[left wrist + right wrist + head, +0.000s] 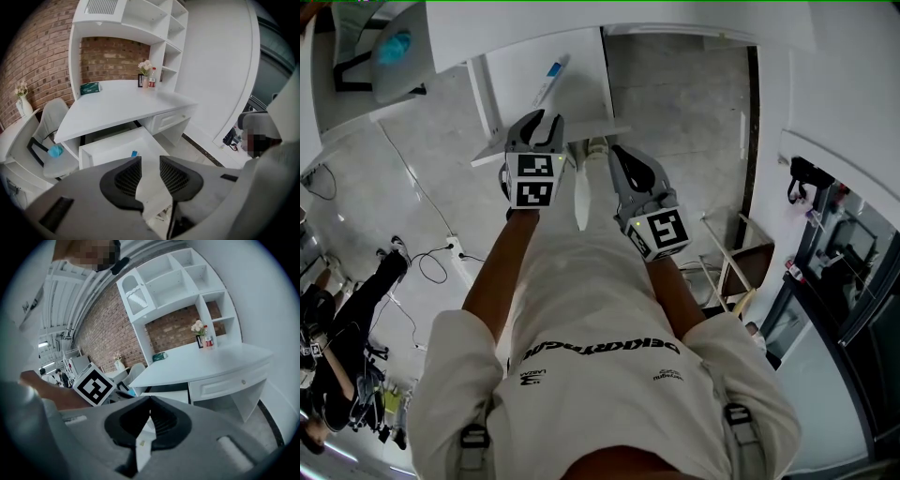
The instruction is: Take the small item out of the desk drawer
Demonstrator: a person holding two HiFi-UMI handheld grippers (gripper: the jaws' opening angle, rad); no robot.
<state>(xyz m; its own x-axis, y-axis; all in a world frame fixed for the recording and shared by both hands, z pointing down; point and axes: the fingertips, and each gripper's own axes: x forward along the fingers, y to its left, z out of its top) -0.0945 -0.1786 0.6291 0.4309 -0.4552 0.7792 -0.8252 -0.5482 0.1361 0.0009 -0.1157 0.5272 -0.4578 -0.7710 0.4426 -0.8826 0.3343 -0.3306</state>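
Two hand-held grippers hang side by side at the front edge of the pulled-out desk drawer [514,89], as the head view shows. The left gripper [540,122] has its jaws standing well apart with nothing between them; in the left gripper view the gap shows only the drawer's white floor beyond. The right gripper [617,155] has its jaws brought together at the tips, and no held object can be made out there. The small item [551,79], a slim white-and-blue piece, lies on the drawer's floor, touched by neither gripper. The drawer sticks out from under the white desk [122,105], which stands against a brick wall [108,58], with a grey chair [51,124] beside it.
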